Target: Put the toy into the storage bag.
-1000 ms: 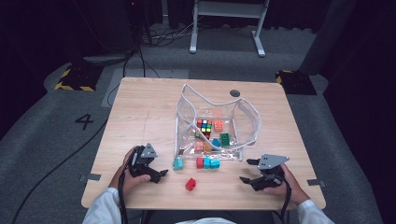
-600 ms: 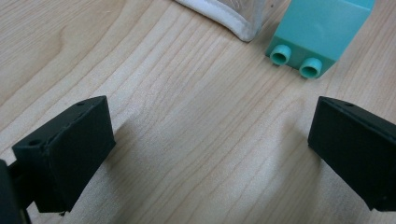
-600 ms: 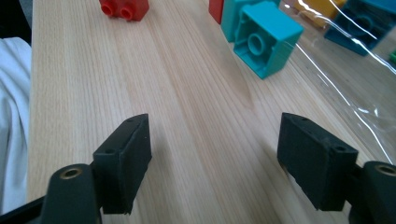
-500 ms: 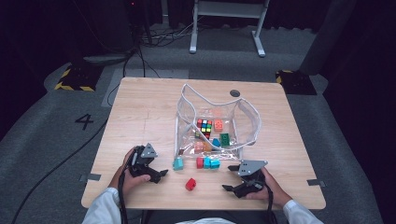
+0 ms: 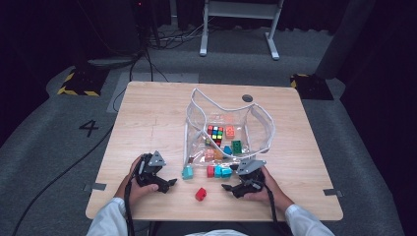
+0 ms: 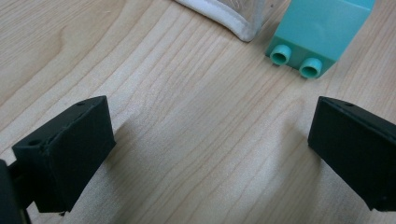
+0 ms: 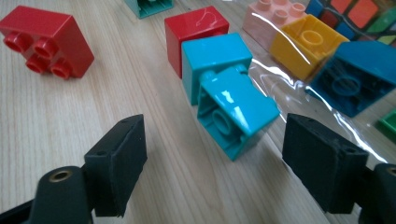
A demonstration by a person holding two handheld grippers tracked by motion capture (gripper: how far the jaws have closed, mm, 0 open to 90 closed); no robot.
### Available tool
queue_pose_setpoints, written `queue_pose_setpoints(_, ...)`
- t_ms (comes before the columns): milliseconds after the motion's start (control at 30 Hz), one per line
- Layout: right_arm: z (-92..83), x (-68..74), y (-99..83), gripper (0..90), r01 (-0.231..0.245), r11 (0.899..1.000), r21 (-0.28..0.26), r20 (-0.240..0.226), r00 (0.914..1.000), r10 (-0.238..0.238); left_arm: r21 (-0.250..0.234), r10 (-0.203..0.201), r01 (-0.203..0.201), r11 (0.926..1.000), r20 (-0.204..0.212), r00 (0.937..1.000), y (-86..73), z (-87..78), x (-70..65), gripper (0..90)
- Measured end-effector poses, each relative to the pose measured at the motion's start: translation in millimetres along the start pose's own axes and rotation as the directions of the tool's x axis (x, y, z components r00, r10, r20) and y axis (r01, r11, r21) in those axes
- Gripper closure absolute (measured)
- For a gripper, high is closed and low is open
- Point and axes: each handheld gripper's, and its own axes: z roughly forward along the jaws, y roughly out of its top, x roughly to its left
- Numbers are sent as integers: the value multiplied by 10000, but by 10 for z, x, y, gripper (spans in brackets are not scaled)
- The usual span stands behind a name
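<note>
Right gripper (image 7: 212, 158) jaws spread wide, empty, low over the table (image 5: 147, 118), with a tilted teal block (image 7: 236, 114) lying between and just ahead of them; no contact visible. That block leans on a second teal block (image 7: 210, 58), which touches a red block (image 7: 194, 25). Loose red brick (image 7: 39, 39) lies apart, off to the side. Clear bag (image 5: 228, 128) holds a puzzle cube (image 5: 215, 132) and more blocks, possibly five; glare blurs them. Left gripper (image 6: 205, 144) also wide, empty, light teal block (image 6: 322, 30) ahead. Since a second ago the right gripper has shifted left toward the teal pair; the left one is unchanged.
</note>
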Motion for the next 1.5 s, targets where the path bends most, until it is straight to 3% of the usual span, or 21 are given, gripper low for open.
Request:
queue_pose_setpoints(167, 79, 8, 63, 287, -174, 9995, -247, -183, 9997, 169, 8, 6, -6, 10000, 1, 10000, 0, -1, 0, 4)
queue_pose_setpoints(267, 74, -10, 64, 406, 174, 9993, -319, -108, 9998, -177, -5, 3, -3, 10000, -10, 10000, 0, 1, 0, 4)
queue_pose_setpoints(300, 61, 35, 67, 446, -448, 9987, -227, -176, 9989, 444, -7, 1, -1, 10000, -11, 10000, 0, 1, -1, 4)
queue_pose_setpoints(333, 75, 3, 66, 473, -48, 9986, -526, -156, 9999, 40, -4, 6, -6, 10000, -10, 10000, 0, 1, 0, 4)
queue_pose_setpoints(567, 27, 29, 29, 592, -187, 9988, -451, -215, 9996, 177, 19, -4, 4, 10000, 14, 10000, 0, -1, 0, 4)
queue_pose_setpoints(600, 15, 7, 17, 640, 94, 9988, -488, -106, 9999, -100, -13, -3, 3, 10000, -13, 10000, 0, 1, -1, 4)
queue_pose_setpoints(667, -15, 15, -10, 656, -80, 9988, -489, -110, 9999, 74, 4, 2, -2, 10000, -3, 10000, 0, 0, 0, 4)
queue_pose_setpoints(767, -45, -7, -40, 676, 125, 9982, -584, -270, 9995, -141, 5, 6, -6, 10000, -1, 10000, 0, -1, 0, 4)
queue_pose_setpoints(800, -65, 14, -49, 677, -190, 9990, -403, -279, 9994, 179, 4, 3, -3, 10000, -4, 10000, 0, -1, 0, 4)
queue_pose_setpoints(867, -82, 16, -61, 679, -195, 9992, -353, -234, 9996, 187, 16, 28, -28, 10000, -6, 10000, -1, -3, 1, 4)
queue_pose_setpoints(967, -117, 23, -83, 679, -112, 9994, -329, -255, 9996, 104, 18, 37, -37, 10000, 1, 10000, -1, -5, -1, 4)
queue_pose_setpoints(1033, -145, 13, -102, 679, 266, 9980, -567, -234, 9993, -280, 12, 40, -40, 10000, -1, 10000, -1, -4, 0, 4)
queue_pose_setpoints(1233, -381, -14, -182, 679, -188, 9984, -530, -276, 9995, 174, 15, 32, -32, 10000, 1, 10000, -1, -4, -1, 4)
queue_pose_setpoints(1267, -420, -20, -194, 679, -203, 9983, -549, -256, 9995, 189, 17, 37, -37, 10000, 0, 10000, -1, -4, -1, 4)
queue_pose_setpoints(1300, -444, -46, -204, 679, 114, 9967, -798, -238, 9996, -133, 12, 29, -29, 10000, 0, 10000, -2, -4, -1, 4)
queue_pose_setpoints(1500, -689, -82, -298, 679, -6, 9966, -820, 143, 9999, 18, 15, 32, -32, 10000, 1, 10000, -2, -4, -1, 4)
